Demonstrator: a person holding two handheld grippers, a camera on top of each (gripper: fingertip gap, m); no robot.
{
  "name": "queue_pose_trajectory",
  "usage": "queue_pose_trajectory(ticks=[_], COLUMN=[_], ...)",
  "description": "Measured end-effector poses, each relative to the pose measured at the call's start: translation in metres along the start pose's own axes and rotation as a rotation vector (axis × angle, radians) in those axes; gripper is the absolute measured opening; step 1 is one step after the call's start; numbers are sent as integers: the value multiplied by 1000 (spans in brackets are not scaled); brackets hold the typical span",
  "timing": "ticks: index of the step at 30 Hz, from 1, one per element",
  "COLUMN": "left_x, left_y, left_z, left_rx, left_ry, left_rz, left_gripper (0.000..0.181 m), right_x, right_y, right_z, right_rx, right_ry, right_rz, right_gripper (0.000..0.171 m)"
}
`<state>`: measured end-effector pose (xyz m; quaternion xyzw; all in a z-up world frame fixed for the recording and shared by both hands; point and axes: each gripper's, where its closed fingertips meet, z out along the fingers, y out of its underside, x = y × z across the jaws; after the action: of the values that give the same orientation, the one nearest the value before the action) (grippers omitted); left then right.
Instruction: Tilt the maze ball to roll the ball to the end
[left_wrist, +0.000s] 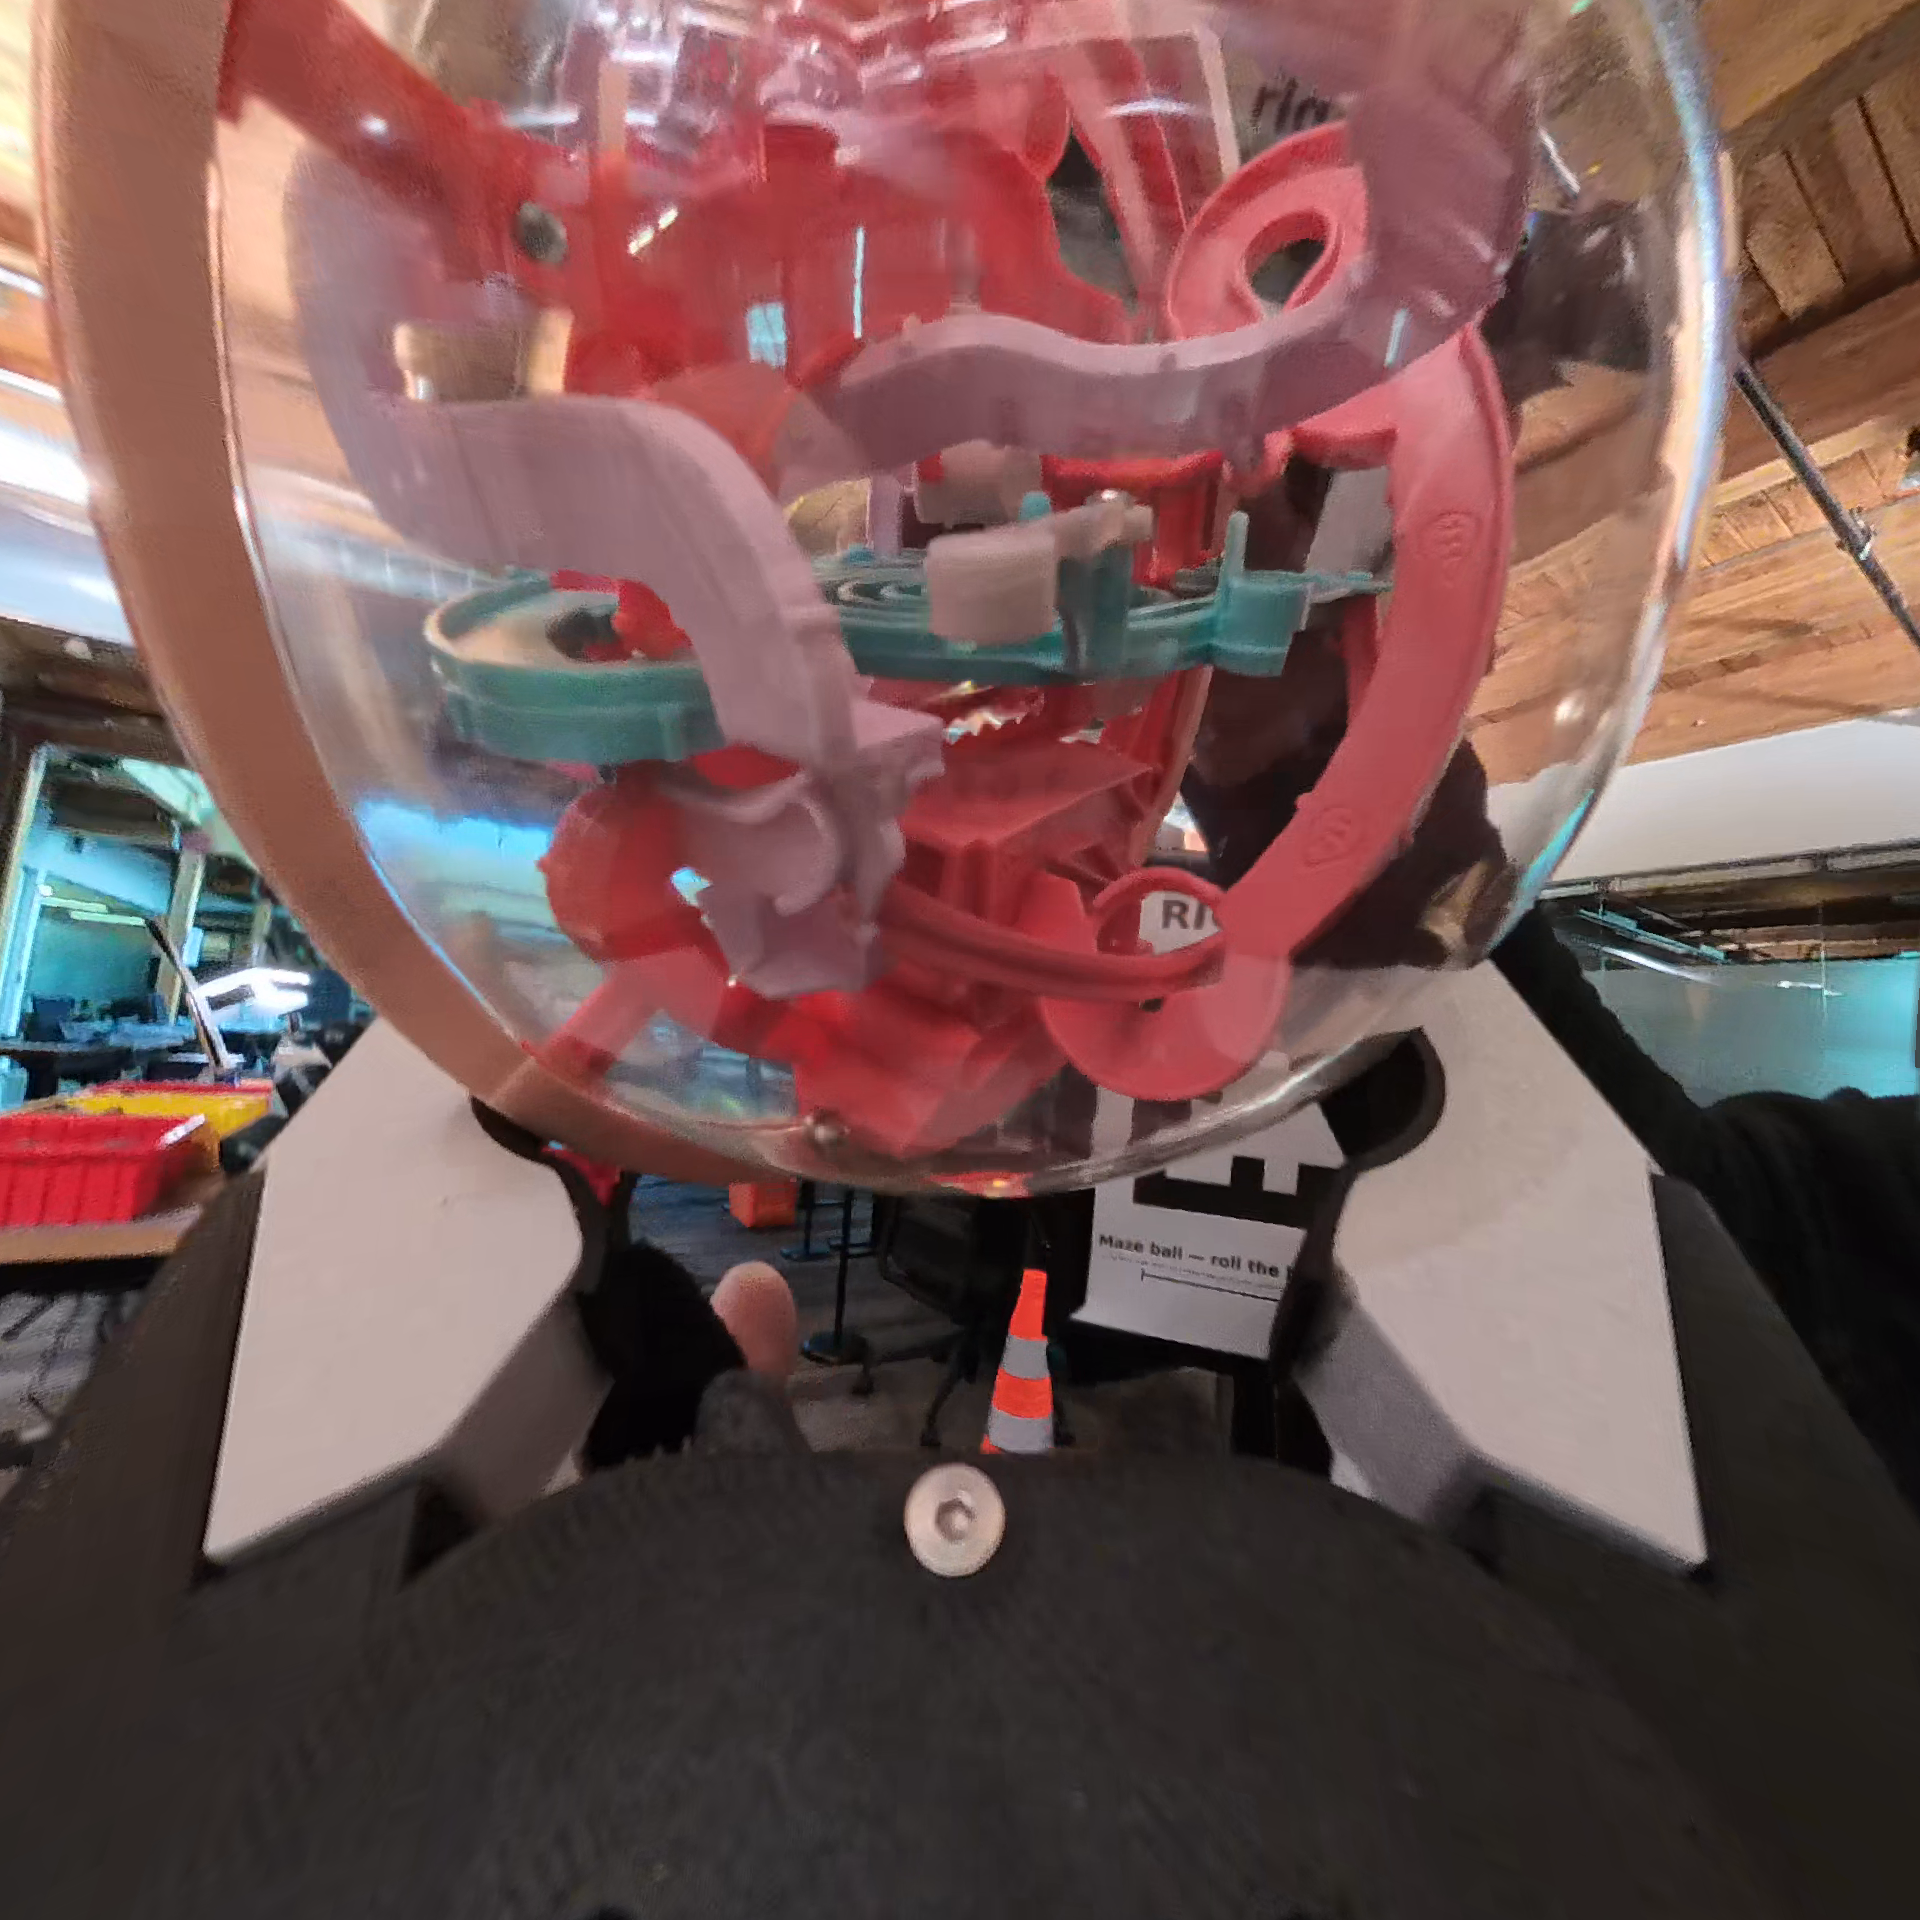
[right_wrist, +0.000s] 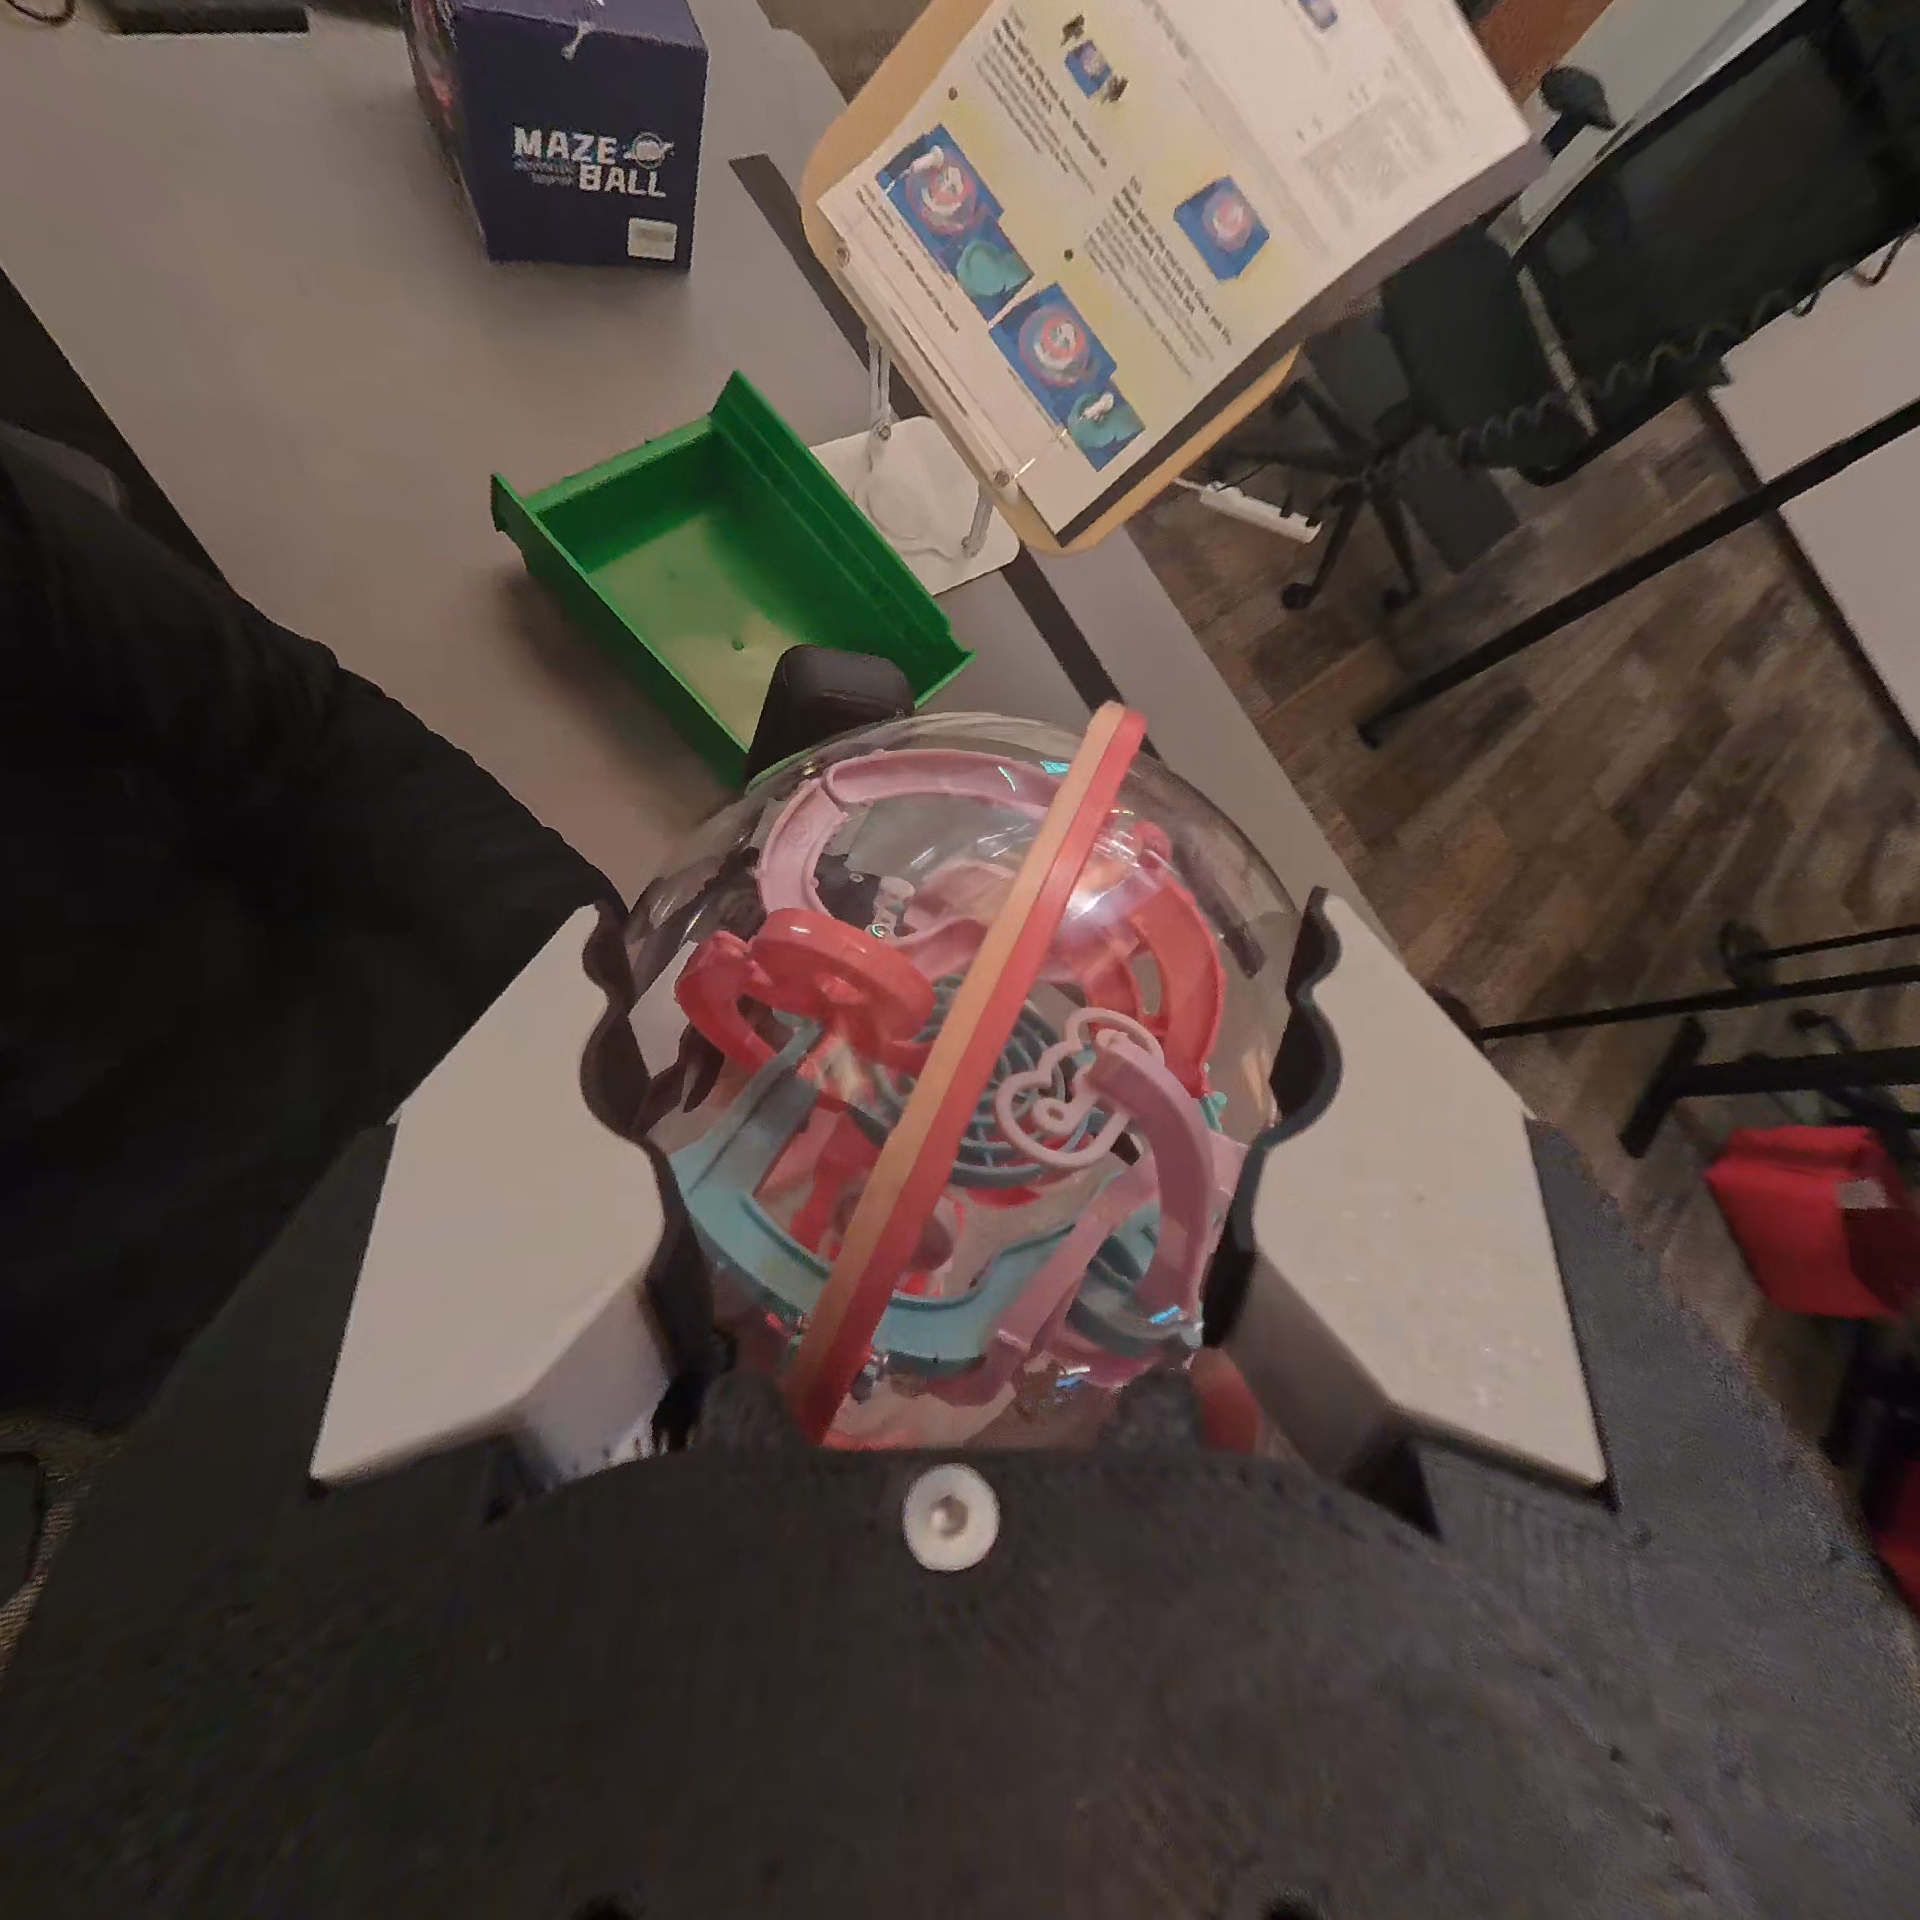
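Note:
The maze ball (left_wrist: 935, 623) is a clear sphere with pink, red, lilac and teal tracks and a tan-red ring around it. In the left wrist view it fills the upper frame and sits between the black tips of my left gripper (left_wrist: 956, 1122), which touch its lower sides. A small steel ball (left_wrist: 828, 1132) lies at the bottom of the sphere. In the right wrist view the maze ball (right_wrist: 935, 1091) is held above the table, clamped between the white fingers of my right gripper (right_wrist: 956, 935). A black tip of the left gripper (right_wrist: 821, 696) shows at its far side.
On the grey table (right_wrist: 260, 364) stand a green open tray (right_wrist: 717, 561), a dark blue box (right_wrist: 582, 135) and an instruction sheet on a tilted stand (right_wrist: 1143, 229). A person's dark sleeve (right_wrist: 208, 883) is at the left. A red bin (left_wrist: 83, 1164) and an orange cone (left_wrist: 1023, 1361) are farther off.

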<state>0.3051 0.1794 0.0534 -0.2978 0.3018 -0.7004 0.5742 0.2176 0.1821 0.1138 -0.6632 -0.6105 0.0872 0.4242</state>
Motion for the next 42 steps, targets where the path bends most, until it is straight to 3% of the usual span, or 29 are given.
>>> queue_pose_trajectory(ticks=[9,14,20,24,28,31,35,42], left_x=[40,63,68,52,-1,-27,-49,-70], left_y=[-59,-89,-104,-111,-86,-62,-37,-9], left_z=[30,41,53,57,45,28,7,-3], left_rx=[71,-64,-295,-544,-804,-869,-930,-975], left_ry=[62,74,29,-163,-267,-282,-285,-260], left_rz=[339,573,577,486,332,231,78,-21], left_gripper=[158,157,158,158,158,159,158,159], right_x=[-38,-55,-37,11,61,76,86,96], right_y=[-61,-86,-90,-55,10,47,77,107], right_z=[-51,-93,-133,-153,-123,-97,-68,-52], right_rx=[76,340,675,1154,1431,1501,1470,1434], right_ry=[99,171,193,32,1,-2,41,89], right_rz=[-305,-401,-216,156,481,643,793,862], right_gripper=[122,122,121,119,119,116,115,115])
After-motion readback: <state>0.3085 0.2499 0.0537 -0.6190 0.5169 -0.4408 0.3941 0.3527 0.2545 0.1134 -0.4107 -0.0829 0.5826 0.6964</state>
